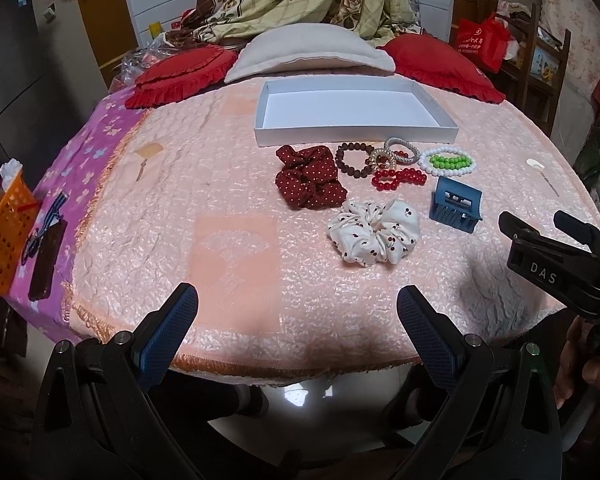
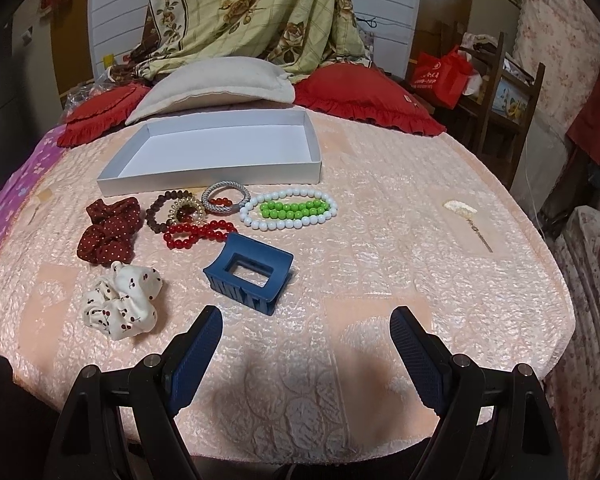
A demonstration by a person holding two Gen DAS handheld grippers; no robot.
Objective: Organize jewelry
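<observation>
Surveying the start of the job: nothing gripped, nothing yet in the white box (image 2: 220, 172), which sits bare on the pink bedspread (image 2: 380, 240) behind the items. Left claw (image 1: 296, 312) spread wide over the near edge, holding nothing. Right claw (image 2: 306, 332) likewise spread and free, hovering just short of the blue hair clip (image 2: 249, 276). Laid out in front of the box: dark red scrunchie (image 2: 110, 232), cherry-print scrunchie (image 2: 121, 305), brown bead bracelet (image 2: 160, 214), red bead bracelet (image 2: 198, 234), silver bangle (image 2: 224, 197), white bead bracelet (image 2: 290, 221) ringing a green one (image 2: 294, 209); several touching or overlapping. Judged step: picking the first piece. Next move likely calls for advancing the right claw onto the hair clip, closing across its narrow body, then lifting clear over the box wall.
</observation>
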